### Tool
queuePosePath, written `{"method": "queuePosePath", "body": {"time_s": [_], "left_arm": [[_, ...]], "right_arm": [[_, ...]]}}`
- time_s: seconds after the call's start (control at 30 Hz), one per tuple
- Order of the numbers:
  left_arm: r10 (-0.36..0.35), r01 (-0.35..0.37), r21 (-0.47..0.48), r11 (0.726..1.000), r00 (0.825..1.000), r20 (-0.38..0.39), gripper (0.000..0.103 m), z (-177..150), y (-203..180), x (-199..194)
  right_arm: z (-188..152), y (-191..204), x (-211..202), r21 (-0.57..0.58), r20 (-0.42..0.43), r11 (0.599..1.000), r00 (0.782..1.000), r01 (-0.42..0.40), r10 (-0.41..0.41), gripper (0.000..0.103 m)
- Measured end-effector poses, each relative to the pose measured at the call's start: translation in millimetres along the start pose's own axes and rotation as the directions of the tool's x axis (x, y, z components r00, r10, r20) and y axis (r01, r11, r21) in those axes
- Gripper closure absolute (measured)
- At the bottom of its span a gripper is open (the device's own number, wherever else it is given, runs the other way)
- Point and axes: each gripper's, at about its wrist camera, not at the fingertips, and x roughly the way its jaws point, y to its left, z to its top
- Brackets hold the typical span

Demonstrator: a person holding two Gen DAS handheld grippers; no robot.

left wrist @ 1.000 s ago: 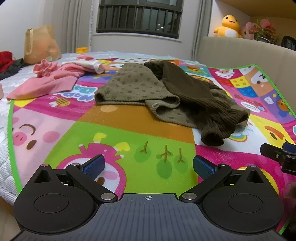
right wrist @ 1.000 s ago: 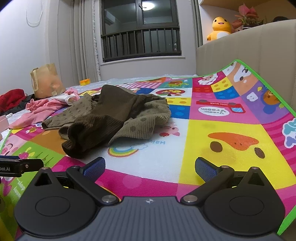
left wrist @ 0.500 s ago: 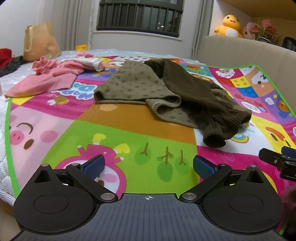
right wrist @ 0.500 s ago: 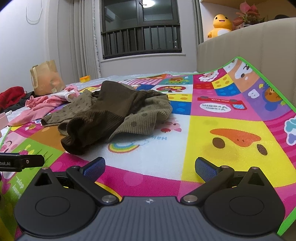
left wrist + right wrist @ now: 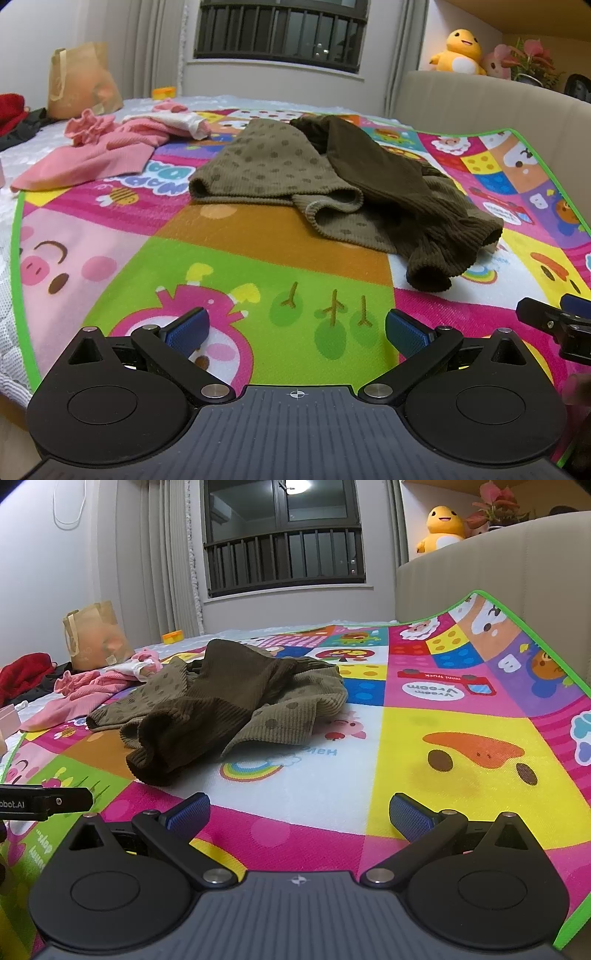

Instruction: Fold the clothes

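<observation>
A pink top (image 5: 92, 158) lies crumpled left of the brown sweater (image 5: 332, 188), which sits rumpled in the middle of the bright cartoon play mat (image 5: 229, 258). The sweater is ribbed knit: a lighter dotted olive part and a darker plain sleeve with a thick cuff. The left tool (image 5: 295, 328) and right tool (image 5: 299, 812) hover near it, blue pads spread apart, empty.

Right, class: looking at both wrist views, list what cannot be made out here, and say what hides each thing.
1. Brown garment, both views: crumpled, its own folds hide its shape, so its type is unclear.
2. Bag, both views: its contents are hidden by its paper.
3. Red cloth, left view: cut off by the edge.
4. Right gripper, left view: cut off by the edge.
</observation>
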Motion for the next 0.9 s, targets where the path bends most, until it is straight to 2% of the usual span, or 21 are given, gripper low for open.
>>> {"method": "queuePosePath", "body": {"time_s": [0.9], "left_arm": [[-0.001, 0.001, -0.002, 1.0, 1.0, -0.009, 0.0, -1.1, 0.6, 2.4]], "right_arm": [[-1.2, -2.0, 1.6, 0.019, -0.012, 1.0, 1.0, -0.005, 0.005, 0.0]]}}
